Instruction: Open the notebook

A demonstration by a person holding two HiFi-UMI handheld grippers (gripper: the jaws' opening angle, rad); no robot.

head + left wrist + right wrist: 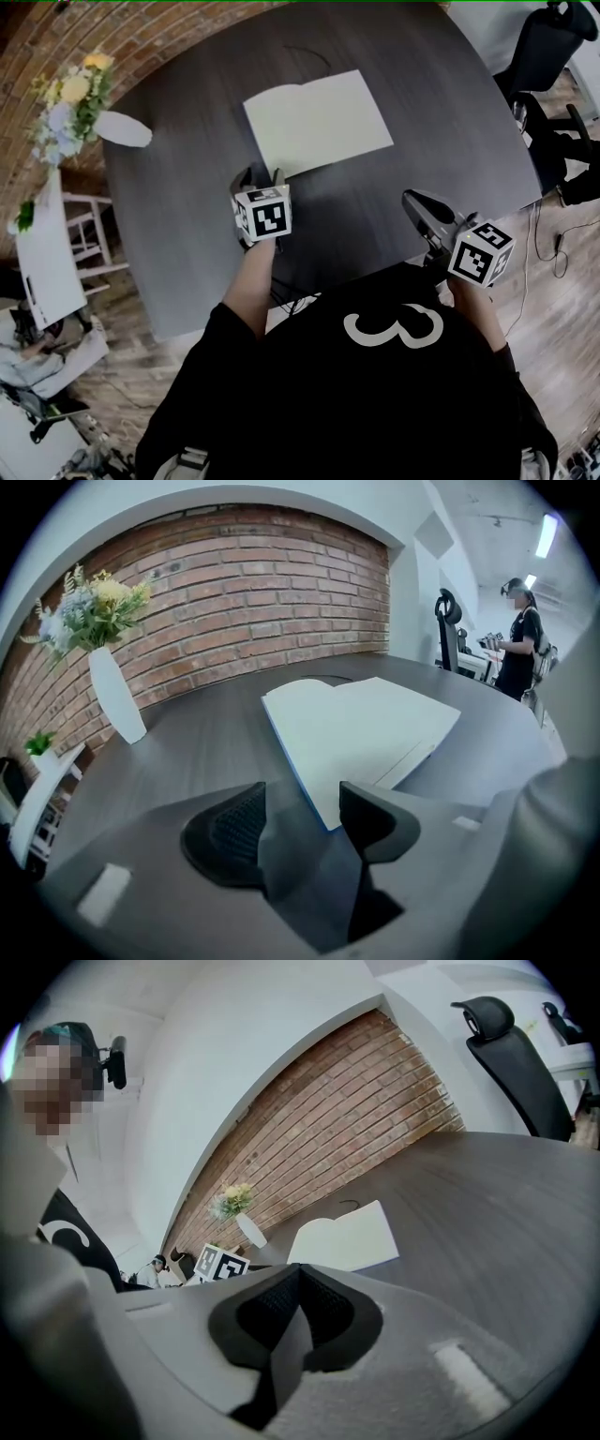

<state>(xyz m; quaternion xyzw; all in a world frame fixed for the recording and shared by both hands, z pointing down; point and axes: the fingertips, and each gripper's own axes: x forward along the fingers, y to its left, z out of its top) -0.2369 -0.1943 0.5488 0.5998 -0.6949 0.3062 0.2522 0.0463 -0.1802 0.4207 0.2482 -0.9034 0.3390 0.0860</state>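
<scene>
- White open paper notebook (319, 120) flat on dark round wood-grain surface (450, 122), near corner partly masked by left gripper (261, 178).
- Left fingers (230, 832) spread, empty, flanking that corner.
- Right gripper (412, 199) fingers closed together, empty.
- White vase of flowers (120, 128) well apart, far left.

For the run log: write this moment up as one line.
notebook: lying open on table | left gripper: open, empty, at notebook's near corner | right gripper: shut, empty, away from notebook

Head view looks steeply down on table (178, 216); both gripper views skim low across it, all 3 w/ notebook (319, 122).
</scene>
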